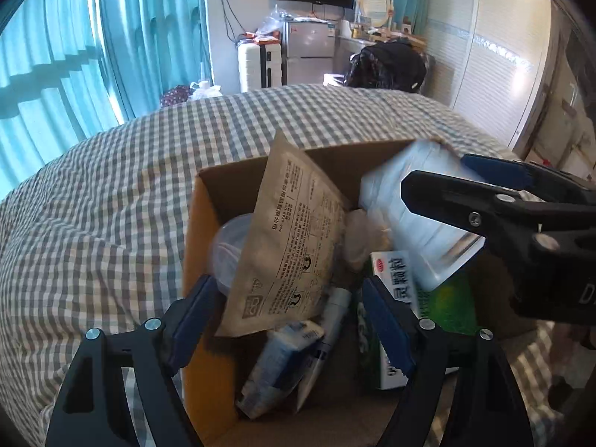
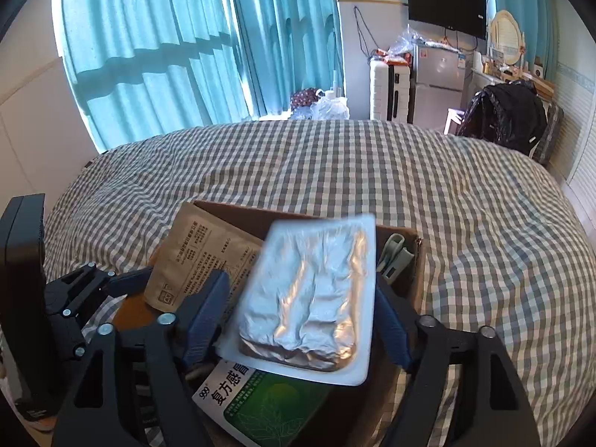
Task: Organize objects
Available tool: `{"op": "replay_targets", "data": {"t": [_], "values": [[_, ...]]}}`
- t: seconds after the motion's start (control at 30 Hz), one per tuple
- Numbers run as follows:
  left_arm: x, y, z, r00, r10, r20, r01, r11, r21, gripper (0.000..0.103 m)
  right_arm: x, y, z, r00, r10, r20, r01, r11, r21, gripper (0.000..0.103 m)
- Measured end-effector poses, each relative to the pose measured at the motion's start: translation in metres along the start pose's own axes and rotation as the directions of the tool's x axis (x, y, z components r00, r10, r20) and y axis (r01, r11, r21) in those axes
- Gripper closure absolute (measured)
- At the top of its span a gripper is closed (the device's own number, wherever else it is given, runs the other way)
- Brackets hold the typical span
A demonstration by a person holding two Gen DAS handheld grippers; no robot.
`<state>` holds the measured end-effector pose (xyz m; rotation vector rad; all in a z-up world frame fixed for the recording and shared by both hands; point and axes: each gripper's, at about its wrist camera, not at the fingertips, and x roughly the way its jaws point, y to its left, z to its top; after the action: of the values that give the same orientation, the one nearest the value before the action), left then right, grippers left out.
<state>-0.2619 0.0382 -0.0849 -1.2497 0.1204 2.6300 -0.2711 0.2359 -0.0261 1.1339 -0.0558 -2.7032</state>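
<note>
Foil-topped tray (image 2: 309, 305) is seen tipped over the open cardboard box (image 1: 238, 186) on the checked bedspread (image 2: 465, 223), right between the spread blue pads of the right gripper (image 2: 298, 320), long axis running away from the wrist; whether the pads actually press on it can't be told. Left gripper (image 1: 287, 320) is held wide open and empty just beside it, over the brown paper pouch (image 1: 294, 234), so the right hand is judged nearer.

The box (image 1: 208, 201) is crammed: a tall pouch (image 1: 294, 231) leans across the middle and a foil tray (image 2: 309, 301) tilts over the right side. Bed (image 2: 465, 223) around it is wide open.
</note>
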Motion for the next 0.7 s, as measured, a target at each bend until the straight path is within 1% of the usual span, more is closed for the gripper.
{"op": "replay_targets", "data": {"t": [0.03, 0.07, 0.1, 0.17, 0.27, 0.3, 0.37, 0.43, 0.53, 0.6, 0.67, 0.7], "values": [[-0.004, 0.002, 0.0, 1.0, -0.006, 0.003, 0.006, 1.0, -0.005, 0.016, -0.004, 0.0, 0.002, 1.0, -0.002, 0.015, 0.002, 1.0, 0.005, 0.015], [-0.009, 0.001, 0.0, 1.0, -0.012, 0.008, 0.012, 1.0, -0.009, 0.011, -0.007, -0.001, 0.002, 1.0, 0.002, 0.026, -0.002, 1.0, 0.013, 0.012], [-0.014, 0.002, 0.001, 1.0, -0.013, 0.013, 0.013, 1.0, -0.012, 0.01, -0.011, -0.001, 0.004, 0.999, 0.007, 0.034, -0.008, 1.0, 0.025, 0.011], [-0.026, 0.0, 0.002, 1.0, 0.002, 0.025, -0.002, 1.0, -0.011, 0.009, -0.019, -0.004, 0.009, 0.999, 0.007, 0.043, -0.009, 0.999, 0.045, 0.009], [-0.049, -0.003, 0.002, 0.999, 0.034, 0.034, -0.034, 0.999, 0.007, 0.007, -0.037, -0.005, 0.012, 0.998, -0.024, 0.052, 0.02, 0.998, 0.065, 0.008], [-0.058, -0.004, 0.002, 0.998, 0.041, 0.041, -0.042, 0.999, 0.007, 0.007, -0.049, -0.004, 0.014, 0.997, -0.042, 0.064, 0.037, 0.997, 0.069, 0.008], [-0.083, -0.005, 0.002, 0.997, 0.047, 0.068, -0.047, 0.999, -0.003, 0.006, -0.071, -0.003, 0.016, 0.992, -0.074, 0.099, 0.066, 0.995, 0.073, 0.004], [-0.105, -0.003, 0.006, 0.994, 0.045, 0.097, -0.043, 0.999, -0.018, 0.005, -0.101, 0.002, 0.019, 0.983, -0.108, 0.147, 0.098, 0.992, 0.073, 0.003], [-0.149, -0.008, 0.015, 0.984, 0.057, 0.167, -0.052, 0.998, -0.034, 0.003, -0.152, 0.011, 0.023, 0.968, -0.131, 0.214, 0.119, 0.99, 0.071, 0.002], [-0.183, -0.012, 0.017, 0.972, 0.085, 0.221, -0.079, 0.996, -0.038, 0.002, -0.188, 0.018, 0.024, 0.955, -0.142, 0.259, 0.129, 0.989, 0.066, 0.001], [-0.218, -0.011, 0.021, 0.958, 0.094, 0.273, -0.086, 0.995, -0.039, 0.0, -0.217, 0.025, 0.024, 0.943, -0.156, 0.295, 0.144, 0.988, 0.061, 0.0], [-0.229, -0.011, 0.021, 0.953, 0.097, 0.287, -0.089, 0.995, -0.04, 0.0, -0.236, 0.031, 0.024, 0.935, -0.16, 0.315, 0.151, 0.987, 0.053, 0.0]]}}
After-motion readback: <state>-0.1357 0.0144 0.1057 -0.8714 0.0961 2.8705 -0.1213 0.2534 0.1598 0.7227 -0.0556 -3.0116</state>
